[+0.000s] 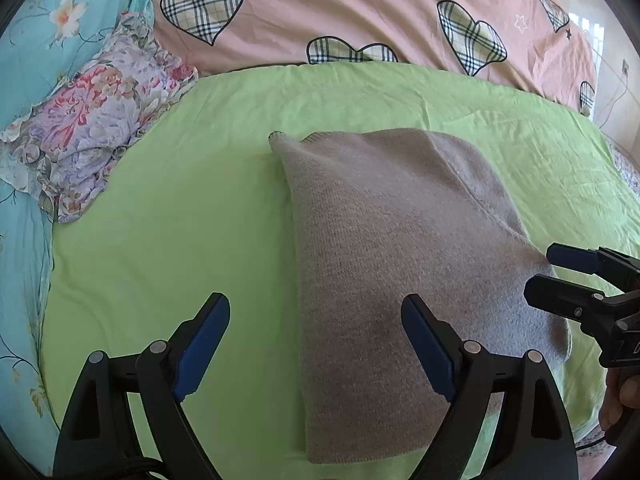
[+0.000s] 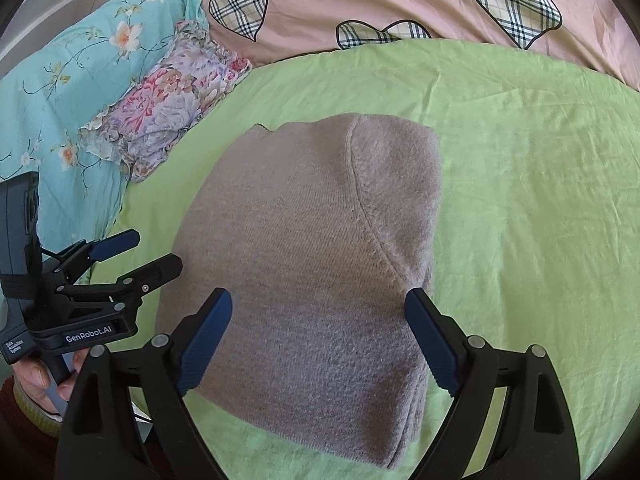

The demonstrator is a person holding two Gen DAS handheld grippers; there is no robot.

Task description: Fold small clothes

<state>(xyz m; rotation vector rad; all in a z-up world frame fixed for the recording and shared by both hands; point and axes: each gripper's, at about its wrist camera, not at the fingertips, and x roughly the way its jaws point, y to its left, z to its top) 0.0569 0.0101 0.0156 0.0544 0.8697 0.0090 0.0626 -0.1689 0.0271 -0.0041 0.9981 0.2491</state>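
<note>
A grey knitted garment (image 1: 400,264) lies folded into a thick rectangle on the green sheet (image 1: 180,208); it also shows in the right wrist view (image 2: 312,264). My left gripper (image 1: 316,340) is open and empty, hovering over the garment's near left edge. It also appears at the left of the right wrist view (image 2: 152,252). My right gripper (image 2: 320,336) is open and empty above the garment's near end. It also shows at the right of the left wrist view (image 1: 540,268), beside the garment's right edge. Neither gripper holds cloth.
A floral ruffled cloth (image 1: 96,120) lies at the sheet's far left, on a turquoise flowered cover (image 1: 48,20). A pink quilt with plaid hearts (image 1: 360,12) bounds the far side. The green sheet extends to the right of the garment (image 2: 540,200).
</note>
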